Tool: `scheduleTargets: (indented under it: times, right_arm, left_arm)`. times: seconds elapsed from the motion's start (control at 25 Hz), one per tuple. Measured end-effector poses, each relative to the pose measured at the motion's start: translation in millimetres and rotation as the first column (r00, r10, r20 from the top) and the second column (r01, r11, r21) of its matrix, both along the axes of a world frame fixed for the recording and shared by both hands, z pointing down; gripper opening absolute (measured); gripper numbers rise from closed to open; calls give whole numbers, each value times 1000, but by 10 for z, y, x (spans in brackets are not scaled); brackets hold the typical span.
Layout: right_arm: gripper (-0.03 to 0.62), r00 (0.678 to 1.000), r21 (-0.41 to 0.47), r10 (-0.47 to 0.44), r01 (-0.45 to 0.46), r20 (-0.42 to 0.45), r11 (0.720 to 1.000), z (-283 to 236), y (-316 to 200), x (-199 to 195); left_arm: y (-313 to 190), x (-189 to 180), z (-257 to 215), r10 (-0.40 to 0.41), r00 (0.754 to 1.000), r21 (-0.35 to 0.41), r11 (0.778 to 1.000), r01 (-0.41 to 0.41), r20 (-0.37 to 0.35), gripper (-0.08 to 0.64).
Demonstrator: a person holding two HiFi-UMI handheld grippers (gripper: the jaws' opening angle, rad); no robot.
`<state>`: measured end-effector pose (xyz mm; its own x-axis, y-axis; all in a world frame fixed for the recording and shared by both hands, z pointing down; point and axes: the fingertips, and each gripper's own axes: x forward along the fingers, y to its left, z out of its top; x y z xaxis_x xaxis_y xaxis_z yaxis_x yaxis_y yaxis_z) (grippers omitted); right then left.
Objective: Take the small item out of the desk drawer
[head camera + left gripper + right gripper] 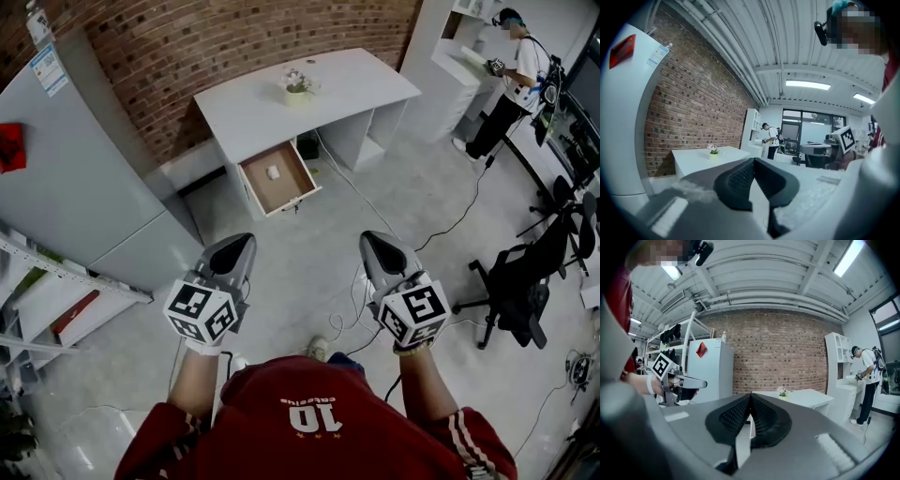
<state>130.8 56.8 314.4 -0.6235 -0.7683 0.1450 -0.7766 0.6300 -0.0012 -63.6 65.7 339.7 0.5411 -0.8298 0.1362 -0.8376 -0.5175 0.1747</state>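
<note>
The white desk (pixel 328 89) stands against the brick wall, well ahead of me across the floor. Its wooden drawer (pixel 291 192) is pulled open, and a small white item (pixel 273 172) lies inside. I hold both grippers low over the floor, far short of the desk. The left gripper (pixel 236 251) is shut with nothing in it, its jaws meeting in the left gripper view (pixel 753 161). The right gripper (pixel 380 248) is also shut and empty, and its ribbed pads (pixel 740 416) press together. The desk (pixel 806 397) shows beyond them.
A small flower pot (pixel 296 86) sits on the desk top. A tall white cabinet (pixel 75 178) and metal shelving (pixel 56 281) stand at the left. An office chair (pixel 525 281) and floor cables (pixel 450 225) are at the right. A person (pixel 511 75) stands by the far shelves.
</note>
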Motion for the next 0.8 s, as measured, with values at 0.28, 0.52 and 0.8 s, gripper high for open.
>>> scheduleTargets:
  times: [0.28,0.52,0.8]
  right_arm:
    - [0,999,-28,-42,43,28,999,128,-484,359]
    - [0,996,-41,-77,79,46,996,156,-893,164]
    - [0,995,-61,-94,92,-29,994,164,-1577,-232]
  left_arm:
    - [-372,459,38,-8,999,-22,1000,9,32,3]
    - [-745,306,76,-28,999,-30,999,29,42,3]
    - [-1456,-45,209,-39,997,-18,999,40,61,3]
